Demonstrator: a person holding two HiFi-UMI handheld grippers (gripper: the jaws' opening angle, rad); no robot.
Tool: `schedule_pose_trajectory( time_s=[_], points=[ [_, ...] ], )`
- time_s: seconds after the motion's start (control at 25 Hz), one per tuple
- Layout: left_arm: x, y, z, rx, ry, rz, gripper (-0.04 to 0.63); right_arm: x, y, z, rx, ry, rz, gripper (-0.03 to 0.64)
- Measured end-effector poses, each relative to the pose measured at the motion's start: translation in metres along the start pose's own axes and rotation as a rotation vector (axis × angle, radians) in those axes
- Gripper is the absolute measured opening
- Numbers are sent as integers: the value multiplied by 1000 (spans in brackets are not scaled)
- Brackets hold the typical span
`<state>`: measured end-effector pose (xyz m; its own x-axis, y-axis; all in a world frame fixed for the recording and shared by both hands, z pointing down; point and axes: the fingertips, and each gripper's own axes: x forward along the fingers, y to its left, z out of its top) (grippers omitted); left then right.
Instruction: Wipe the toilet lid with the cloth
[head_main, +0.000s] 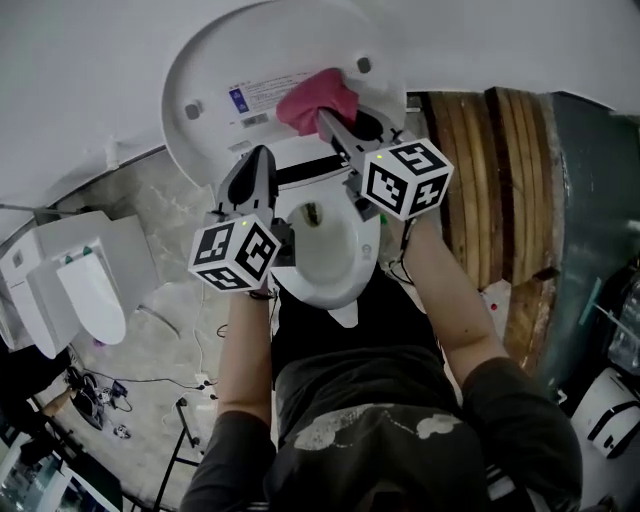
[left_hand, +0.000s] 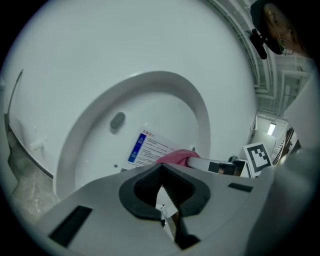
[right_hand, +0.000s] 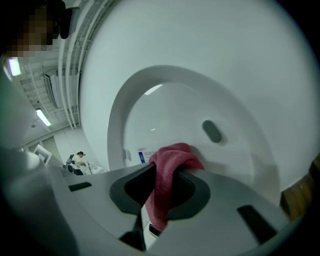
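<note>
The white toilet lid (head_main: 215, 75) stands raised against the wall, with a printed label (head_main: 268, 95) on its inner face. My right gripper (head_main: 333, 128) is shut on a pink cloth (head_main: 315, 100), and the cloth is pressed against the lid's inner face to the right of the label. In the right gripper view the cloth (right_hand: 167, 172) hangs down between the jaws, in front of the lid (right_hand: 165, 120) and near a grey bumper (right_hand: 212, 131). My left gripper (head_main: 258, 160) is shut and holds nothing, its tips near the lid's lower edge. The left gripper view shows the lid (left_hand: 150, 110), the cloth (left_hand: 176, 157) and my left gripper (left_hand: 161, 170).
The open toilet bowl (head_main: 345, 285) lies below both grippers. A second white toilet (head_main: 75, 290) stands on the floor at left, with cables (head_main: 110, 385) near it. Wooden slats (head_main: 485, 170) rise at right of the toilet. The person's torso fills the bottom of the head view.
</note>
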<state>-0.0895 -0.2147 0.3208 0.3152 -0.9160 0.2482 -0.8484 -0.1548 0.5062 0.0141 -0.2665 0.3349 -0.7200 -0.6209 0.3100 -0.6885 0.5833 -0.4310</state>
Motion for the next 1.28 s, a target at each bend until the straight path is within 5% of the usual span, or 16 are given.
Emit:
schedule_pose_trajectory(
  time_s=[0.32, 0.56, 0.88, 1.28],
  points=[
    [-76, 109, 21, -16, -16, 34, 8, 87, 108, -49, -97, 74, 78, 55],
    [-103, 162, 21, -7, 0, 47, 8, 133, 137, -76, -129, 81, 82, 55],
    [-83, 145, -7, 19, 55, 20, 8, 112, 89, -76, -62, 36, 14, 55],
    [-5, 47, -60, 24, 127, -58, 8, 33, -41, -58, 29, -18, -97, 55]
  ],
)
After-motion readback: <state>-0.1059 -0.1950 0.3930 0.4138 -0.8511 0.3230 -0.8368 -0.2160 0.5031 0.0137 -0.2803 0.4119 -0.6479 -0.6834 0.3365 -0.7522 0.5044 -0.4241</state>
